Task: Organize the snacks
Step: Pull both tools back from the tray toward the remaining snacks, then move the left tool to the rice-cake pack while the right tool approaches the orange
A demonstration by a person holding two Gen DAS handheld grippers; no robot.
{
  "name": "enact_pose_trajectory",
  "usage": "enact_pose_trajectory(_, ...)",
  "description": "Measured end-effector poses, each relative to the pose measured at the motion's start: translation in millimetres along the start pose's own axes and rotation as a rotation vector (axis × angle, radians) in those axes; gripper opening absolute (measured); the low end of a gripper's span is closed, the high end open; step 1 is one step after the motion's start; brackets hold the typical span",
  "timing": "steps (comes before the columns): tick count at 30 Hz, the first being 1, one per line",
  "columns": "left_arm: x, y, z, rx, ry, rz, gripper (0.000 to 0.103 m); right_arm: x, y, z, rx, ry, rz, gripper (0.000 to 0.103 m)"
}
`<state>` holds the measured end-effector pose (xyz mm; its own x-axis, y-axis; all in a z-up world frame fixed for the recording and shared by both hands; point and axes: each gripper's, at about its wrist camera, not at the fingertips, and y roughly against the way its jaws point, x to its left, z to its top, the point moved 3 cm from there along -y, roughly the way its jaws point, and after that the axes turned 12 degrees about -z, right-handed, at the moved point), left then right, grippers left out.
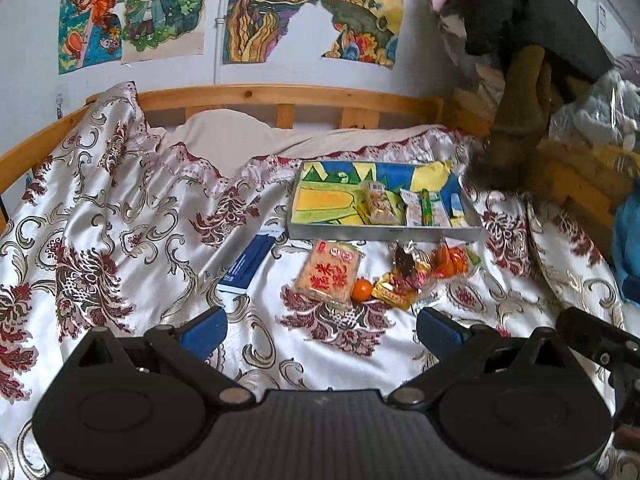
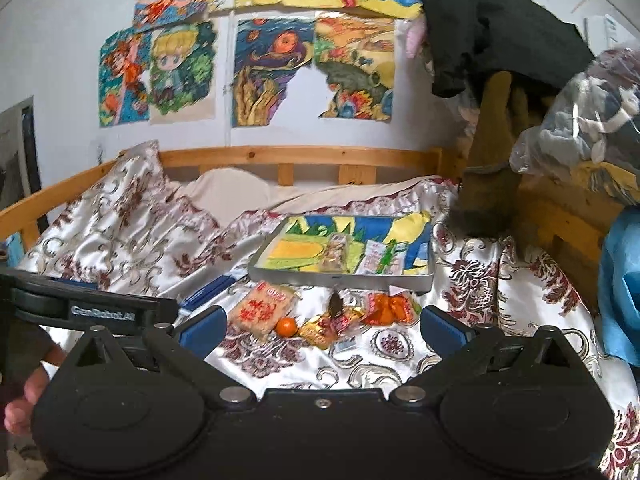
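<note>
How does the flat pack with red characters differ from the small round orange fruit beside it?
The flat clear pack with red characters is rectangular, pale tan and wrapped; the small round orange fruit is a bare ball of bright orange. The pack is far larger. Both lie on the patterned satin bedspread, outside the shallow grey tray.

Straight ahead of my tongs, a flat rice-cracker packet [image 1: 329, 271] with red characters lies on the bedspread, a small orange [image 1: 362, 290] touching its right corner, and just right of that a loose heap of gold- and red-wrapped candies [image 1: 402, 280] and a clear bag of orange snacks [image 1: 454, 260]. Beyond them sits a shallow grey tray [image 1: 384, 233] with a blue, yellow and green lining. Inside it, toward the right half, lie a clear cookie packet [image 1: 380, 203], a white sachet [image 1: 414, 209] and a green stick [image 1: 427, 207], side by side.
</note>
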<state>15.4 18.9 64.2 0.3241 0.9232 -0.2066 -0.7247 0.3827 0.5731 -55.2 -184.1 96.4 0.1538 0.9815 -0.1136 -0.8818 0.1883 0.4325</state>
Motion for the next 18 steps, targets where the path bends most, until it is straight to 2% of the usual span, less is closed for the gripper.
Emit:
enact_pose_trajectory(4, 0, 2, 0, 0.003, 0.001, -0.002, 0.102, 6, -2, 10, 0.022, 0.037, 0.000, 0.102)
enact_pose_trajectory(9, 11, -10, 1, -0.007, -0.020, 0.020, 0.102, 11, -18, 24, 0.042, 0.110, -0.042, 0.102)
enact_pose_trajectory(13, 23, -30, 4, 0.039, 0.008, 0.048, 0.102, 20, -38, 43, 0.047, 0.190, -0.026, 0.102)
enact_pose_trajectory(16, 32, -50, 11, 0.072, 0.044, 0.026, 0.102, 28, -53, 61, 0.058, 0.274, -0.002, 0.102)
enact_pose_trajectory(18, 36, -64, 16, 0.082, 0.027, 0.015, 0.102, 33, -65, 71, 0.085, 0.341, 0.006, 0.102)
